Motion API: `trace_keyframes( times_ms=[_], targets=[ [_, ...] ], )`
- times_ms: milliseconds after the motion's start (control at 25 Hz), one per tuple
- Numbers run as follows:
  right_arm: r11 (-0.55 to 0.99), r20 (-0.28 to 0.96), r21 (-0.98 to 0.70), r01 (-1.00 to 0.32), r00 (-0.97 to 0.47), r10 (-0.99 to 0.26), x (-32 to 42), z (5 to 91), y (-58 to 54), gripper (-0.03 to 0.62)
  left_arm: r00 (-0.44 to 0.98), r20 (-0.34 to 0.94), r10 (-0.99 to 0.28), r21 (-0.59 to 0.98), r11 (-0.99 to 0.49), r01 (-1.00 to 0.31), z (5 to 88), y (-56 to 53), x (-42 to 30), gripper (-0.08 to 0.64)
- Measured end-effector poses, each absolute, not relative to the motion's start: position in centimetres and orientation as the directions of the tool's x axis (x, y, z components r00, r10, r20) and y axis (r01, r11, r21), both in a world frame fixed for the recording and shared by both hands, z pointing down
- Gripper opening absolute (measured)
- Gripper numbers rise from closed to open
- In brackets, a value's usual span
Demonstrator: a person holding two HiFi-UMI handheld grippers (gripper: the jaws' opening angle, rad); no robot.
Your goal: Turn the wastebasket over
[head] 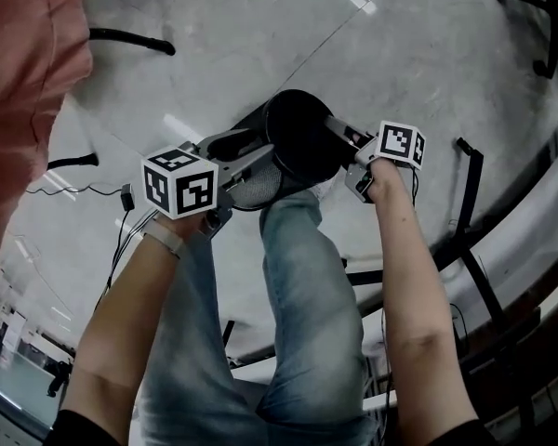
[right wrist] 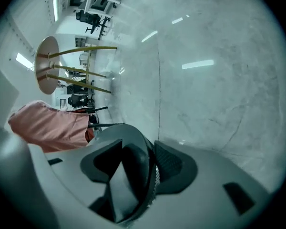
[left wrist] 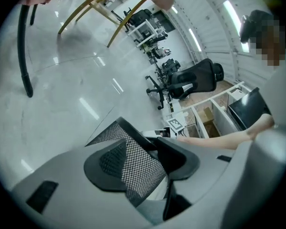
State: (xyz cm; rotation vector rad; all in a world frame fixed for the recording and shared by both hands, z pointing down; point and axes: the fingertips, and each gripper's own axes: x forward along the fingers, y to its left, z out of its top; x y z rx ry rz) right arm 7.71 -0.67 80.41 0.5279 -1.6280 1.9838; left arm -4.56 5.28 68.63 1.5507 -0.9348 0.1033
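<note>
The black wire-mesh wastebasket (head: pixel 298 142) was off the pale, glossy stone floor (head: pixel 260 35), held up between the two tools just above the person's blue-jeaned knee (head: pixel 298 221). From the head view it lay tipped over, one dark round end facing up toward the camera and a patch of mesh wall showing below it. Whether that end was the mouth or the base could not be told.

The left hand-held gripper (head: pixel 256 161) came in from the left, its black-and-white marker cube (head: pixel 179 182) nearest the camera. In the left gripper view the mesh wall (left wrist: pixel 115 130) ran between the two dark pads, and the left hand-held gripper (left wrist: pixel 143 161) was pinching it.

The right hand-held gripper (head: pixel 335 128) met the basket from the opposite side, with its own marker cube (head: pixel 401 143) above the wrist. In the right gripper view a smooth dark band of the basket (right wrist: pixel 131 144), edged with mesh, sat between the jaws, and the right hand-held gripper (right wrist: pixel 140 168) was clamped on it.

A salmon-pink cloth (head: pixel 28 63) filled the upper left corner of the head view. A black office chair (left wrist: pixel 195 80) stood far off in the left gripper view.
</note>
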Motion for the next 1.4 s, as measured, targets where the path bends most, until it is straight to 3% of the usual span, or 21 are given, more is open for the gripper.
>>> trace_keyframes(
  times_ms=[360, 960, 1400],
  targets=[
    [-0.320, 0.512, -0.801, -0.506, -0.856, 0.073, 10.1, 86.2, -2.7, 0.218, 0.685, 0.562, -0.464, 0.765, -0.023, -0.644, 72.7, -0.8, -2.3, 0.196],
    [-0.511, 0.599, -0.717, -0.474, -0.794, -0.105, 12.8, 95.5, -4.7, 0.218, 0.710, 0.588, -0.388, 0.732, -0.119, -0.671, 80.2, -7.0, 1.0, 0.195],
    [-0.533, 0.647, -0.702, -0.472, -0.736, -0.200, 14.6, 94.7, -6.2, 0.219, 0.711, 0.580, -0.398, 0.728, -0.139, -0.672, 80.1, -7.1, -0.2, 0.196]
  ],
)
